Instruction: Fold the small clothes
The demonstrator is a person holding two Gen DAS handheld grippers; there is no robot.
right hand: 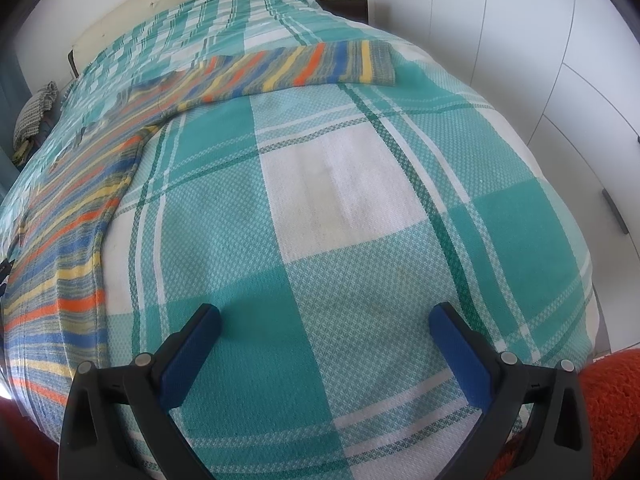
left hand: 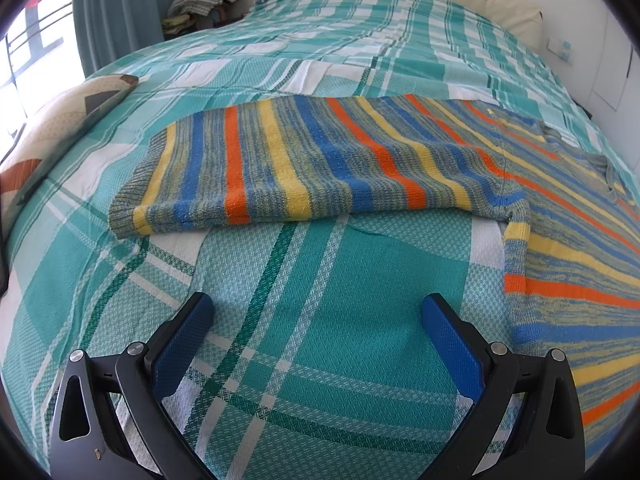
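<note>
Two claws, the left claw (left hand: pixel 318 316) and the right claw (right hand: pixel 324 326), hang wide open over the bed (right hand: pixel 344 184), holding nothing. The striped sweater (left hand: pixel 304 160) lies spread flat on the bed, sleeves out. No folding looks done yet; all folds are left.

Teal plaid bed (left hand: pixel 328 320), white wardrobes (right hand: pixel 520 40), bright window (left hand: pixel 28 60).

Left gripper (left hand: pixel 318 312): jaws spread wide, nothing between blue pads (left hand: pixel 182 346), tips pointing forward and slightly down (black linkages framing both sides). Right gripper (right hand: pixel 325 322): same pose, jaws wide apart, pads (right hand: pixel 460 354) bare, gripping nothing.
</note>
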